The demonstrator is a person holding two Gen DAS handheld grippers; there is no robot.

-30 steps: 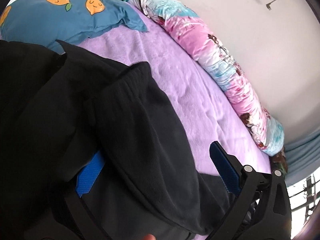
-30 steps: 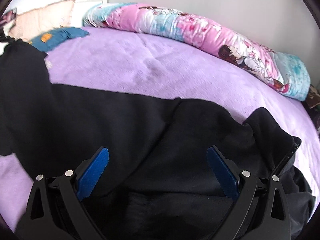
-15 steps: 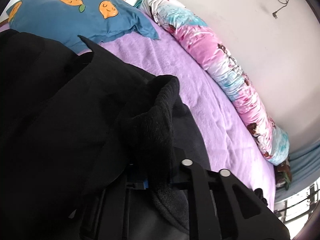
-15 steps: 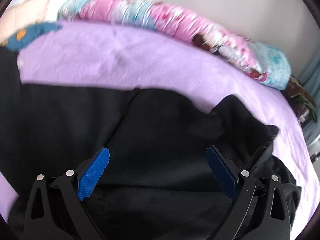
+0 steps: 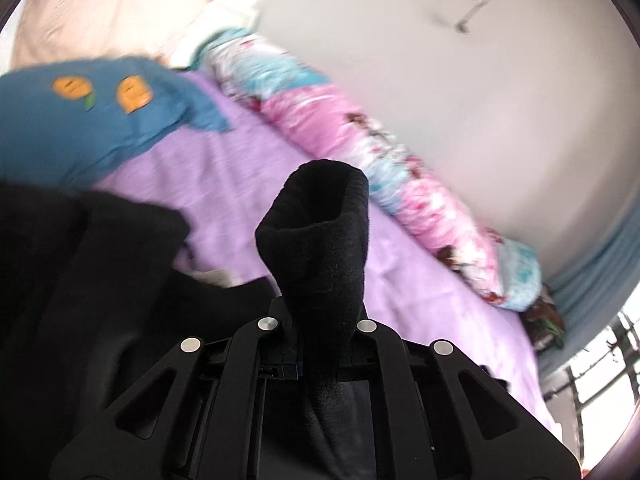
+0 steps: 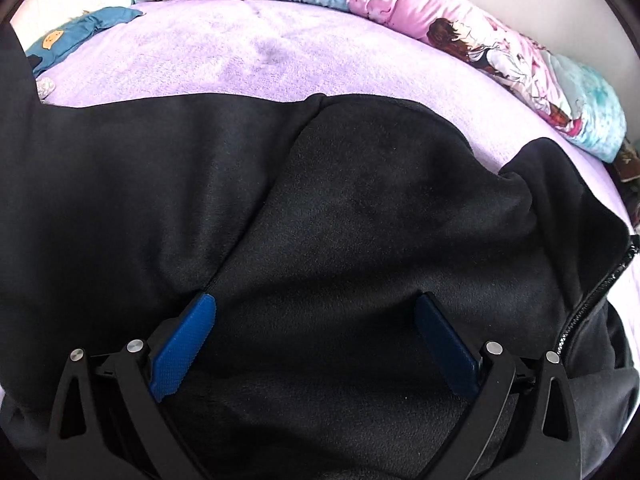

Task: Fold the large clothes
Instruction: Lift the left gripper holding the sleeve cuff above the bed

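The left gripper (image 5: 320,344) has its jaws pinched tight on a black sleeve cuff (image 5: 320,232), though the pads seem hidden. The right gripper (image 6: 314,340) points down, jaws spread wide, pinching nothing.

Black fleece jacket (image 6: 320,208), black glossy zipper (image 6: 600,292). Bed sheet (image 6: 240,64) plain lilac. Rolled quilt (image 6: 500,52) pink and turquoise with cartoon figures. Pillow (image 5: 80,128) teal blue with orange lemon faces; second pillow (image 5: 92,20) pale peach. Right tongs (image 6: 316,340) black with blue pads (image 6: 182,344). Wall (image 5: 480,100) off-white.
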